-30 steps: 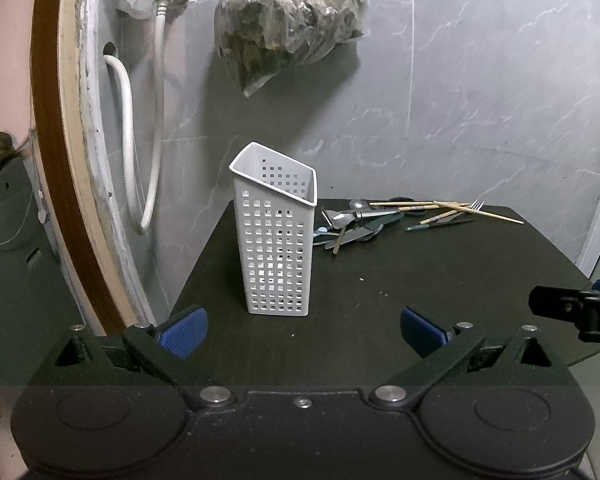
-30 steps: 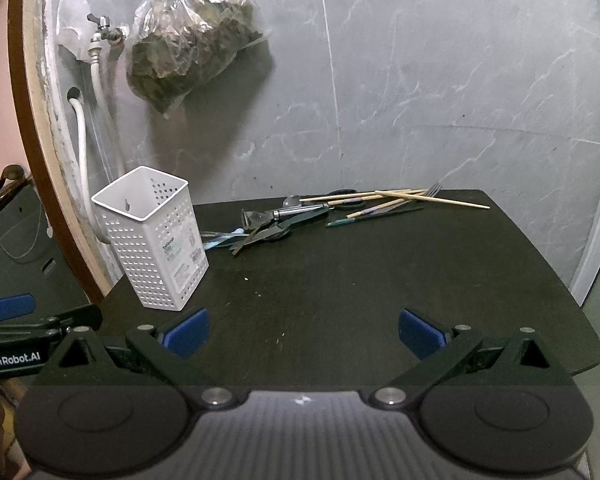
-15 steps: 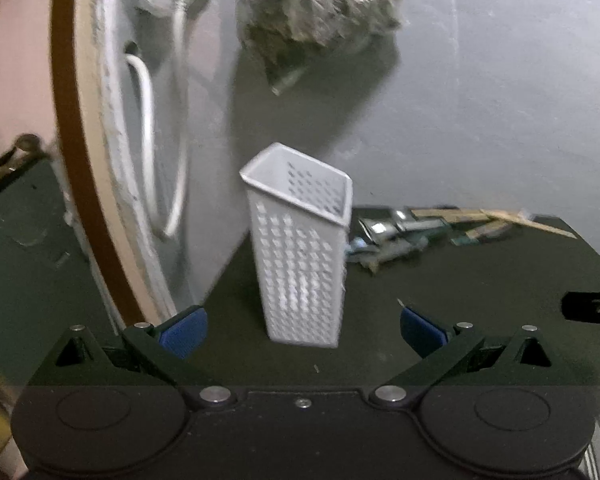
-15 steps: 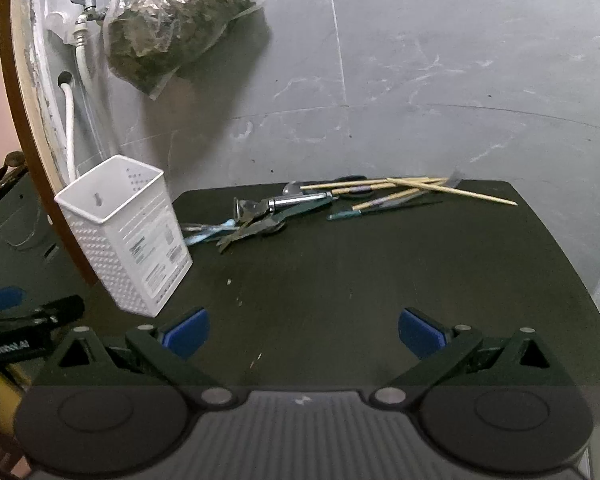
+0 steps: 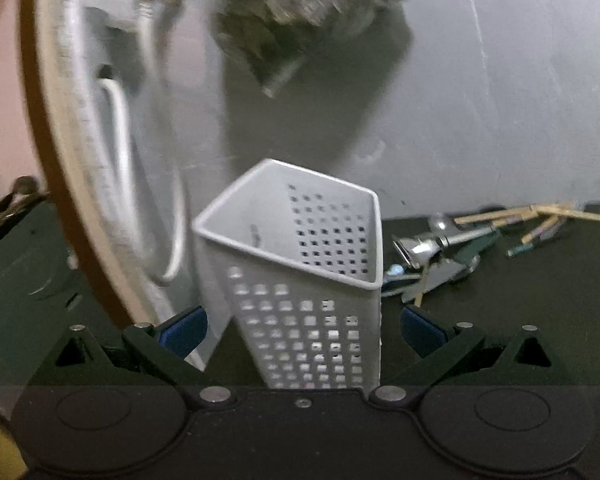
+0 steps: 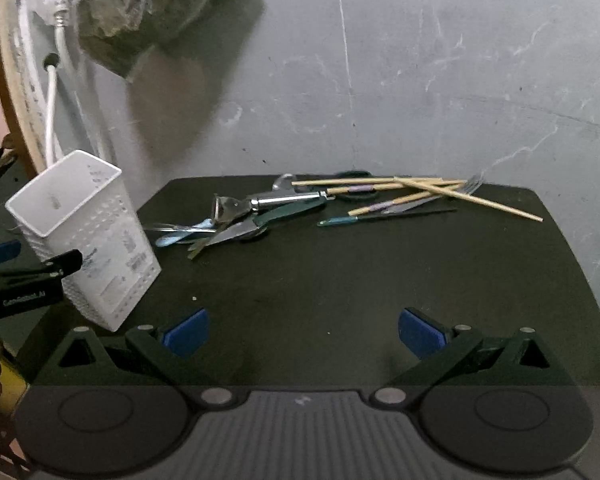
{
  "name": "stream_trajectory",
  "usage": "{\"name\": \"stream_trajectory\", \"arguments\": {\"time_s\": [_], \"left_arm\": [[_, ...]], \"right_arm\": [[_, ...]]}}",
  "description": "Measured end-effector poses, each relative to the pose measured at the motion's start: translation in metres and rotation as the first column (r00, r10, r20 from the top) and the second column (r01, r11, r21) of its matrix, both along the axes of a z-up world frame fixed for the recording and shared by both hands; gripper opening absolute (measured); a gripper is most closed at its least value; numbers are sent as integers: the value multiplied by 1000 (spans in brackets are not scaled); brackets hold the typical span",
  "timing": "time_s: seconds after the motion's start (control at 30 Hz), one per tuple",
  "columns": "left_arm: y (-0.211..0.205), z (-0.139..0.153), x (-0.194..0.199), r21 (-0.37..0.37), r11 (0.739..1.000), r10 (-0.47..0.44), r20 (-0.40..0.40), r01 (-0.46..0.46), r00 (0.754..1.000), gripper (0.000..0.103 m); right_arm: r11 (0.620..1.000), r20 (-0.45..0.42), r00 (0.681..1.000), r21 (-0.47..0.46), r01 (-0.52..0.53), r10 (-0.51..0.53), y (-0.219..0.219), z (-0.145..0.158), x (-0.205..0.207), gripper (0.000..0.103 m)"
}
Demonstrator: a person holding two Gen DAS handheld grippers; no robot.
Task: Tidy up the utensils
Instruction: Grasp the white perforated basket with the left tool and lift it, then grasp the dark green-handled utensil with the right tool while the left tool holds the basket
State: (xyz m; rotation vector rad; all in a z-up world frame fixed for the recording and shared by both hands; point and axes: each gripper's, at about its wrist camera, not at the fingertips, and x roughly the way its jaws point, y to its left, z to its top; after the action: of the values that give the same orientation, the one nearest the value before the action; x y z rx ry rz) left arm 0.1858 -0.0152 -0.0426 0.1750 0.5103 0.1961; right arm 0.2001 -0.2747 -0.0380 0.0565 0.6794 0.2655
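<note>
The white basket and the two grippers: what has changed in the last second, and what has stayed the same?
The left gripper has moved in on the white basket, which now sits between its open fingers, not yet gripped. The right gripper has advanced a little over the table, open and empty. The basket and the utensil pile have stayed in place.

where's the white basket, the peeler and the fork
white basket [image 5: 308, 320], left wrist view, perforated front wall
peeler [image 6: 260, 202], right wrist view, metal neck behind the blade
fork [image 6: 474, 181], right wrist view, tines
</note>
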Motion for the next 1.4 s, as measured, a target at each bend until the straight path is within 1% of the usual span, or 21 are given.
{"name": "stream_trajectory", "arguments": {"time_s": [0.1,0.2,0.27,0.33,0.5,0.67,0.8,0.87,0.97,1.03,1.13,1.17,1.27,1.33,1.4], "left_arm": [[8,-5,15,23,999,-33,-25,34,999,102],[21,-5,22,13,993,-117,-14,117,993,100],[30,-4,24,5,981,-192,-13,192,981,88],[35,-5,27,23,963,-267,-15,267,964,82],[55,-4,34,10,935,-353,-17,353,935,81],[65,-3,38,12,913,-408,-22,408,913,81],[69,-4,33,4,897,-441,-26,441,897,81],[71,-4,33,-5,894,-449,-29,449,893,81],[70,-3,32,-18,901,-433,-26,433,901,81],[68,-3,31,-20,907,-421,-22,421,907,81],[61,-3,30,-1,911,-411,-21,411,911,81],[61,-4,30,0,912,-410,-21,410,912,81],[58,-3,29,0,918,-396,-20,396,918,81],[56,-3,29,-2,923,-384,-20,384,923,81],[55,-3,28,-1,927,-375,-21,375,927,81]], "right_arm": [[999,-38,998,3,49,-48,11,-7,15,103],[995,-49,994,5,102,-101,26,-11,26,103],[990,-63,988,12,140,-139,35,-13,33,103],[983,-86,980,15,180,-179,45,-18,40,103],[973,-132,966,34,226,-220,64,-28,45,103],[972,-143,973,120,200,-183,63,-28,62,103],[970,-141,981,187,158,-132,60,-31,102,103],[963,-132,986,236,133,-104,56,-35,125,103],[949,-137,987,292,119,-82,51,-42,156,101],[942,-145,987,314,115,-72,49,-49,178,95],[933,-171,983,339,124,-68,45,-59,202,85],[931,-176,982,341,127,-70,44,-61,207,84],[930,-188,980,344,131,-69,42,-68,221,75],[928,-200,977,346,136,-68,41,-73,228,65],[924,-214,975,356,140,-65,40,-77,233,60]]}}
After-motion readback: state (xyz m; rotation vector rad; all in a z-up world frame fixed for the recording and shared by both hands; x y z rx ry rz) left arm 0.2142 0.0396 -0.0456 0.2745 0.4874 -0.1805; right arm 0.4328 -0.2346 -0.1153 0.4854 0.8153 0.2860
